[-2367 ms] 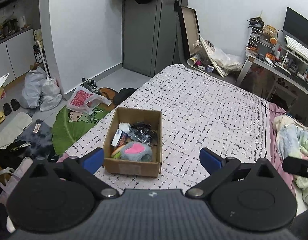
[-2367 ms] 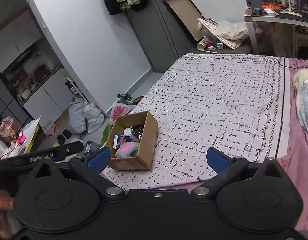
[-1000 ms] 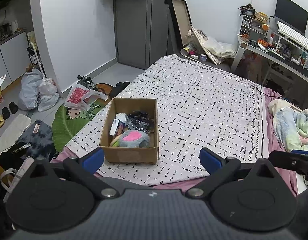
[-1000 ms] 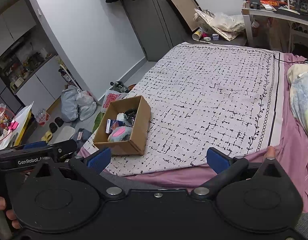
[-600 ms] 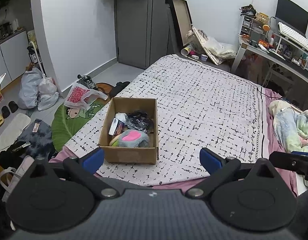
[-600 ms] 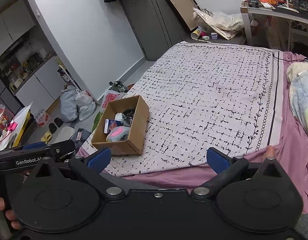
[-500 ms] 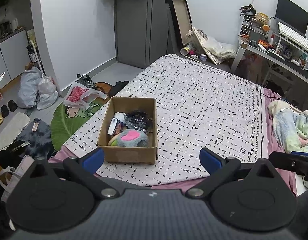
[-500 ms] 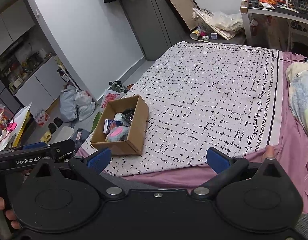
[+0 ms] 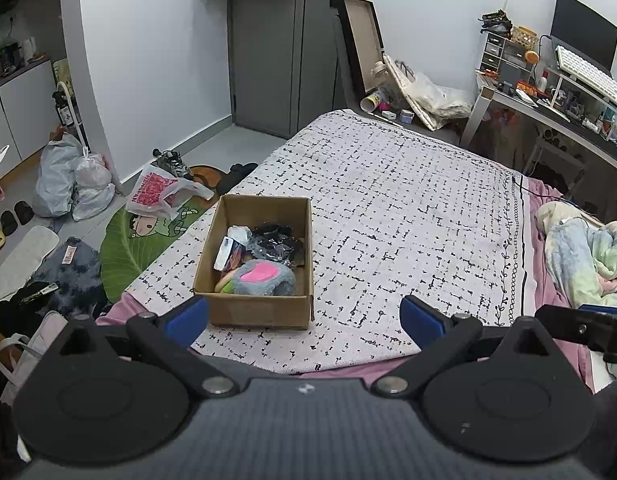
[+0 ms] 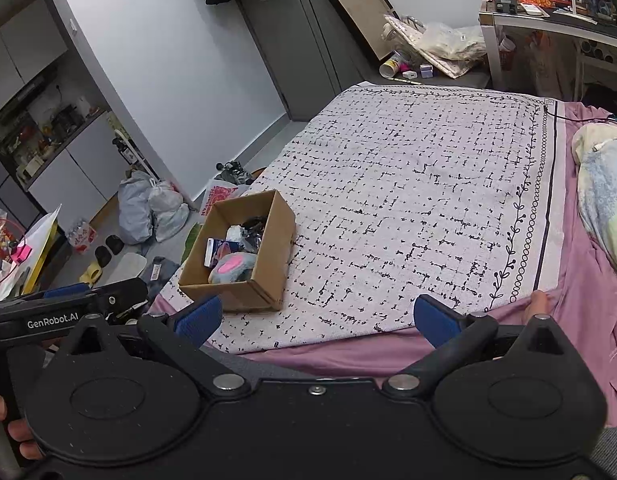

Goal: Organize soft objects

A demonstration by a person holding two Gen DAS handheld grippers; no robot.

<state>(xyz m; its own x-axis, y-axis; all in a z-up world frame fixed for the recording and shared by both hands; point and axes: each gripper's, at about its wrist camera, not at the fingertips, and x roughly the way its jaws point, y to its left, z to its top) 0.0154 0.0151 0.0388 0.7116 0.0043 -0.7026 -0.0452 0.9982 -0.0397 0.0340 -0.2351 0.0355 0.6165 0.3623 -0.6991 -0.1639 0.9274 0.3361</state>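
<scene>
An open cardboard box stands near the bed's corner on a white black-patterned blanket. Inside lie a grey plush with a pink patch, black crumpled items and a small carton. My left gripper hovers open just short of the box, empty. My right gripper is open too, back from the bed's edge, to the right of the box. The left gripper's body shows at the right wrist view's left.
A bundled pastel quilt lies on the pink sheet at the right. Bags, slippers and a green leaf mat cover the floor on the left. A desk with monitor stands at the back right, a grey door behind.
Both grippers have drawn back and a little up from the bed, so the box looks farther off. Both stay open and empty. Nothing on the bed moved.
</scene>
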